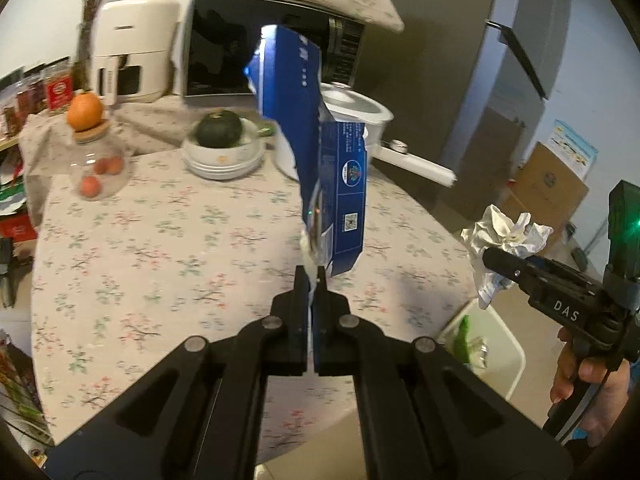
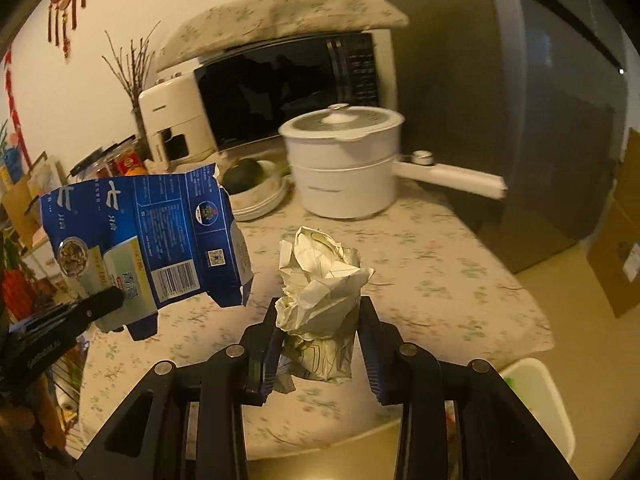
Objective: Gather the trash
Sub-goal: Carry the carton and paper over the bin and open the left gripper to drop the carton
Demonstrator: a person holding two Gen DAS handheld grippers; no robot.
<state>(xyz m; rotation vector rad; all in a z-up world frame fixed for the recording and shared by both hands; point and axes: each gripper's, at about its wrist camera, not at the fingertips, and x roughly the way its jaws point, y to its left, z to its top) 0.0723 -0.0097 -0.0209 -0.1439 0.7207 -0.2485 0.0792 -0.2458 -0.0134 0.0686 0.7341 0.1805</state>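
- I see the round worktop (image 1: pixel 140 240) under a pale cloth printed with small flowers; it fills most of both wrist views.
- At its far edge stands a white microwave oven with a dark glass door (image 2: pixel 288 96), a matching flowered cloth draped over its top.
- Left of the oven is a cream air fryer (image 1: pixel 132 48), and right of it a white lidded electric pot with a long straight handle (image 2: pixel 344 160).
- Near the pot a dark green round squash (image 1: pixel 219 129) sits in a stack of white dishes (image 1: pixel 224 160).
- Further left a clear glass jar (image 1: pixel 98 168) holds small orange fruit, with an orange (image 1: pixel 84 111) resting on its lid.
- Beside the worktop, low on the right, I see a white plastic bin (image 1: pixel 500 344) with something green inside.
- My left tongs (image 1: pixel 311 276) are pressed together on the bottom edge of a torn, flattened blue cardboard carton (image 1: pixel 320 168), which hangs in the air above the worktop.
- My right tongs (image 2: pixel 320 320) are part-way spread and pinch a crumpled ball of white paper (image 2: pixel 320 280) between their pads, also lifted clear of the cloth; in the left view it hangs above the bin.
- A hand (image 1: pixel 580 376) grips the right tool's handle.
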